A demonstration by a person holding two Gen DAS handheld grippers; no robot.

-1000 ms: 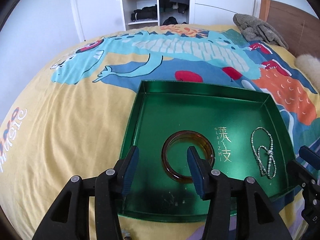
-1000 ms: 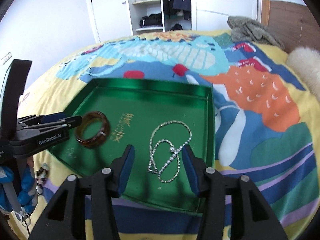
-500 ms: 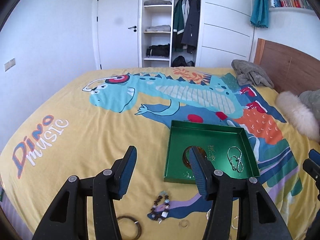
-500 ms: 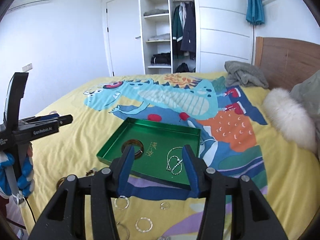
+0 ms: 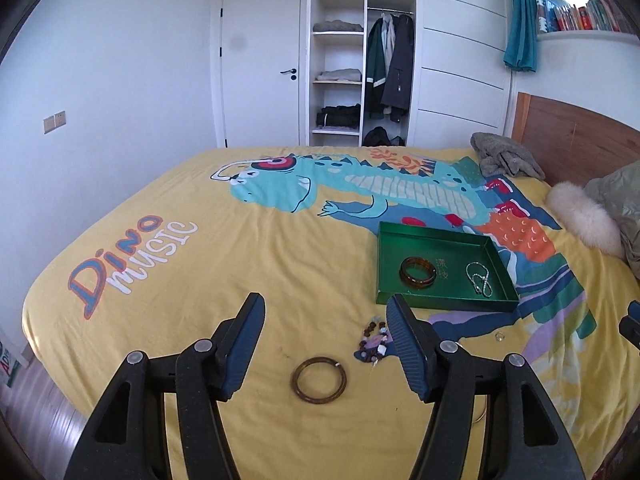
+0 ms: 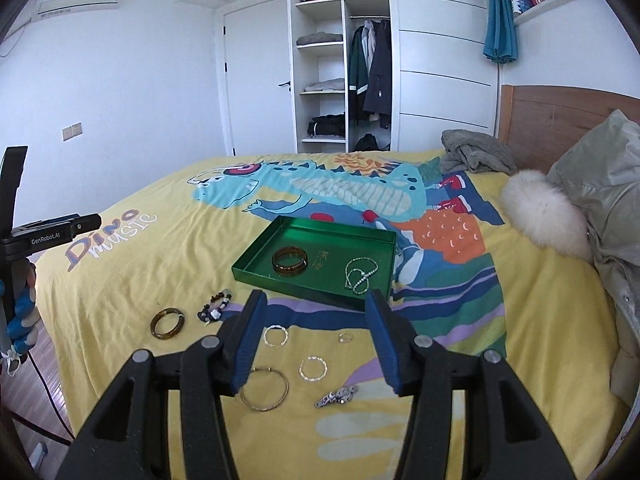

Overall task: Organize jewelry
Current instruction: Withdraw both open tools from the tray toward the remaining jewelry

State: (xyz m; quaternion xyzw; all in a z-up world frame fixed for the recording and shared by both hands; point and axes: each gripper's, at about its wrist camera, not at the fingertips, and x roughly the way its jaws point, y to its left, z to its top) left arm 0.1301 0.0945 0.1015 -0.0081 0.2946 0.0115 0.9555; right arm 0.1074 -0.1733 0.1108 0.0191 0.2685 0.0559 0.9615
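Bed under a yellow dinosaur-print cover, seen from two handheld grippers raised above its near edge. Green tray on the cover, right of centre, holding a wide amber bangle on its left side and a coiled rhinestone necklace on its right, the two apart. Left gripper low in front, jaws spread and just widened further, nothing between them. On the cover below it, a thin brown bangle and, just beside, a beaded bracelet, both outside the tray. Right gripper likewise with jaws spread, just opened a little more, empty. Loose on the cover around it: two small silver hoops, a small ring, a large thin gold hoop and a patterned hair clip. Grey garment crumpled near the wooden headboard; open wardrobe with hanging coats behind.
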